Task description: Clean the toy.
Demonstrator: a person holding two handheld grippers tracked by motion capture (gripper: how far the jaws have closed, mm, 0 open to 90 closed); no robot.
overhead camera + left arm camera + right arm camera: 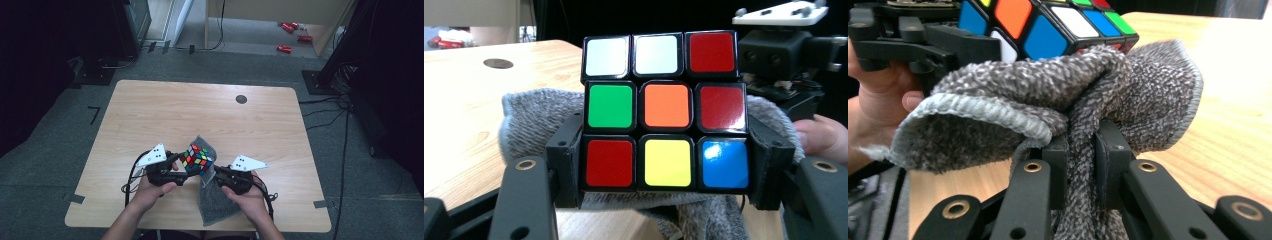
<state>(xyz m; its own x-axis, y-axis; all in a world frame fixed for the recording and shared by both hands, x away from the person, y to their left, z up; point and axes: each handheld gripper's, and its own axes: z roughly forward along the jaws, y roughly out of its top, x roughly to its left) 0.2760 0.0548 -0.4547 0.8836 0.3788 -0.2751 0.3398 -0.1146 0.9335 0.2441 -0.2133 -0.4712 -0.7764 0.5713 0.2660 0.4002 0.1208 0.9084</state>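
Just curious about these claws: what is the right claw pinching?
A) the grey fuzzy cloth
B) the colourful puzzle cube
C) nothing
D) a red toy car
A: in the right gripper view the right claw is clamped on a fold of the grey cloth.

**Black grippers, pale plates**

Each hand-held gripper is black. In the high view, the left gripper [176, 164] and right gripper [218, 172] each carry a pale, dotted triangular plate, and dark cables trail toward the lower frame. Close up, brass-ringed rivets stud the linkages. Forearms are bare, unsleeved.
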